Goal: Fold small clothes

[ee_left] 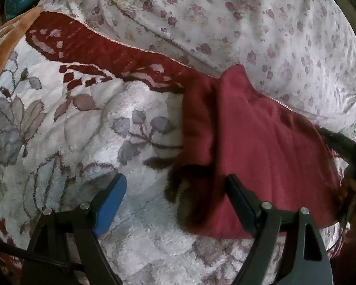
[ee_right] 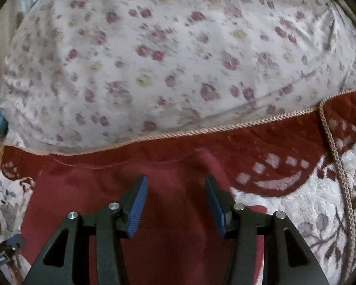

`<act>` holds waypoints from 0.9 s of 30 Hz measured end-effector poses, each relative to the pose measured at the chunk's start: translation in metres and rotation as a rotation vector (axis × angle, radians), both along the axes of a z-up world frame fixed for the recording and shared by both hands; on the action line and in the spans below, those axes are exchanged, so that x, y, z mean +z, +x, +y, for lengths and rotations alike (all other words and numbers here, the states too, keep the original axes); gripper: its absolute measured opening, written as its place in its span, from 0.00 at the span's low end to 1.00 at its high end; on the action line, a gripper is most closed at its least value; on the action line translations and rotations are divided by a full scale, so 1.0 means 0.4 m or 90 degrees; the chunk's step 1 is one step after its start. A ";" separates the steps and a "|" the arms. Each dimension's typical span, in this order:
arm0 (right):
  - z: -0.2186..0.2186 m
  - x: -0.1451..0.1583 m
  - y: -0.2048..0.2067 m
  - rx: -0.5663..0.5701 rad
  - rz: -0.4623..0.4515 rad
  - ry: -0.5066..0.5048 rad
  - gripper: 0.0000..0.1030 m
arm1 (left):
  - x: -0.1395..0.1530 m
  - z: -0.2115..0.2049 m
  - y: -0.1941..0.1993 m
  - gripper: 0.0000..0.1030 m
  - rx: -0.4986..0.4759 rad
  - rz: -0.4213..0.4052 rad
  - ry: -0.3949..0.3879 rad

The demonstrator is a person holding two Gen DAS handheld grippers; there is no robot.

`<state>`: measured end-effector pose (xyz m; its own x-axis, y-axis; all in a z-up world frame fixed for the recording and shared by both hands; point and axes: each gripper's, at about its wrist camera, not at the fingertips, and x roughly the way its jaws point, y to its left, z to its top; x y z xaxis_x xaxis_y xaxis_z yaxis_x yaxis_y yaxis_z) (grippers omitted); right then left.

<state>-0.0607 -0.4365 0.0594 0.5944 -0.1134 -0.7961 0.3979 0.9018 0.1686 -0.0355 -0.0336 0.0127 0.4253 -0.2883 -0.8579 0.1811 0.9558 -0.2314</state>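
right now you have a small maroon garment lying on the plush flowered blanket, just below the blanket's dark red border and the floral sheet beyond it. it looks partly folded already: one side is doubled over into a thick ridge along its left edge, and the rest lies fairly flat.

your left gripper hangs over the garment's near left corner with its jaws spread wide and nothing between them; one finger is above the cloth, the other above bare blanket. your right gripper sits over the middle of the cloth with its jaws about half apart, and nothing is pinched there either, so the cloth is free.

by the look of it you are between folds, with one fold laid and the next grab not yet made. the next move calls for picking an edge or corner cleanly, taking only the garment's layers and not the fuzzy blanket under it. mind the loose braided cord off to the right.
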 end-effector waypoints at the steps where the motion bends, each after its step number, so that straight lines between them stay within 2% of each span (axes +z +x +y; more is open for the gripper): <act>1: -0.005 -0.010 0.006 -0.004 0.009 -0.006 0.53 | -0.002 -0.003 0.001 0.82 -0.001 0.001 0.002; 3: -0.020 -0.053 0.023 -0.028 0.039 -0.020 0.53 | -0.005 -0.006 0.002 0.82 -0.002 0.002 0.004; 6: -0.042 -0.102 0.033 -0.046 0.059 -0.004 0.52 | -0.009 -0.006 0.002 0.82 -0.003 0.002 0.006; 12: -0.044 -0.094 0.031 -0.048 0.052 -0.016 0.52 | -0.006 -0.003 0.001 0.82 -0.001 0.000 0.006; 15: -0.023 -0.051 0.000 -0.054 0.027 -0.048 0.53 | 0.000 -0.002 -0.004 0.82 -0.002 -0.011 0.013; 18: 0.030 -0.018 -0.015 -0.011 0.003 -0.046 0.53 | 0.003 0.000 -0.006 0.82 -0.001 -0.016 0.016; 21: 0.114 0.010 -0.010 0.062 -0.007 -0.031 0.61 | 0.009 0.000 -0.010 0.82 -0.001 -0.024 0.020; 23: 0.195 0.024 -0.001 0.126 -0.005 -0.024 0.62 | 0.014 0.001 -0.013 0.82 -0.001 -0.033 0.025; 27: 0.325 0.021 0.018 0.207 -0.002 -0.007 0.62 | 0.017 0.005 -0.018 0.82 -0.001 -0.044 0.033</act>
<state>-0.0534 -0.3064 0.0677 0.6028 0.0738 -0.7944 0.0883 0.9834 0.1584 -0.0428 -0.0317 0.0195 0.4831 -0.2444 -0.8408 0.1962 0.9661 -0.1681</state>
